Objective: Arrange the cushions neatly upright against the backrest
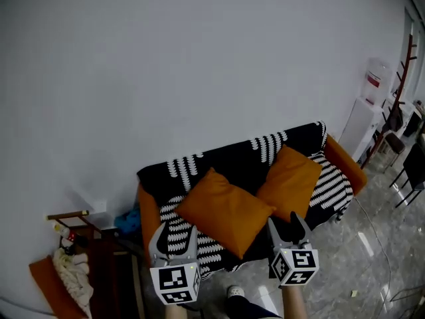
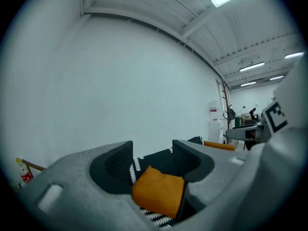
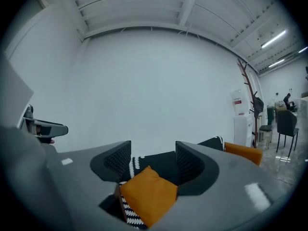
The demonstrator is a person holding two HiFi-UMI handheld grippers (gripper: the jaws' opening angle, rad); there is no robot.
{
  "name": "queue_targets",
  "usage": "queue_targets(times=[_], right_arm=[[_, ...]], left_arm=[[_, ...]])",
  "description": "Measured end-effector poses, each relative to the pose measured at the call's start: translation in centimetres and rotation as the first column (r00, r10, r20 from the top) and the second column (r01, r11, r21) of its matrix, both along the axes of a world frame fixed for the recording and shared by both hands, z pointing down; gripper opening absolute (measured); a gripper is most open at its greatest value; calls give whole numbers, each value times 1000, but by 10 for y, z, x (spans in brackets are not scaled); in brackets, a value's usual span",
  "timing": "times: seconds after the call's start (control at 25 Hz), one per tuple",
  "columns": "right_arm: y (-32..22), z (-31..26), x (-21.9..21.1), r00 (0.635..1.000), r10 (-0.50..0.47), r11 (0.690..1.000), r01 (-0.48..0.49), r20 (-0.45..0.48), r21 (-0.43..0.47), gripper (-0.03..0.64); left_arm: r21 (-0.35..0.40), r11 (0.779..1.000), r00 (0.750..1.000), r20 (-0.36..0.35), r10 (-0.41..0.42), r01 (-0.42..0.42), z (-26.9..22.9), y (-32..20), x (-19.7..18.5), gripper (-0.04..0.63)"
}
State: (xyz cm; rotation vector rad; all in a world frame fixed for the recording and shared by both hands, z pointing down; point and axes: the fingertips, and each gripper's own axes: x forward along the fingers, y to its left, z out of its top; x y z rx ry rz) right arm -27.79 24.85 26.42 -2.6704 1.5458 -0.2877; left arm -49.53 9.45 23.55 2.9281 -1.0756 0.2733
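Both tools sit nearest in the head view, the left gripper (image 1: 174, 234) and right gripper (image 1: 284, 226) side by side, just short of the sofa (image 1: 226, 161). On its seat the left cushion (image 1: 224, 211) lies slumped, corner up; farther right, the right cushion (image 1: 290, 181) leans askew at the backrest.

Left gripper view: jaws wide apart and empty, an orange cushion beyond them.

Right gripper view: likewise spread, nothing held.

Best to pinch the slumped cushion's opposite edges, square it, then press it back.

White wall (image 1: 166, 78), glossy grey floor (image 1: 372, 248)
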Motion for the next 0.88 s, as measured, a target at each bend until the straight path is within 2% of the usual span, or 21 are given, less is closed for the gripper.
queue_targets(times=[0.24, 0.52, 0.88], right_arm=[[-32, 11, 55, 1000, -1, 1000, 1, 18, -23, 291], [-62, 30, 94, 999, 24, 998, -21, 47, -65, 291], [-127, 60, 136, 995, 73, 990, -64, 67, -126, 291]], left_arm=[[-2, 1000, 999, 30, -24, 24, 7, -40, 42, 261], [-20, 999, 996, 81, -33, 35, 22, -88, 72, 261], [-55, 998, 994, 106, 30, -25, 44, -176, 124, 261]])
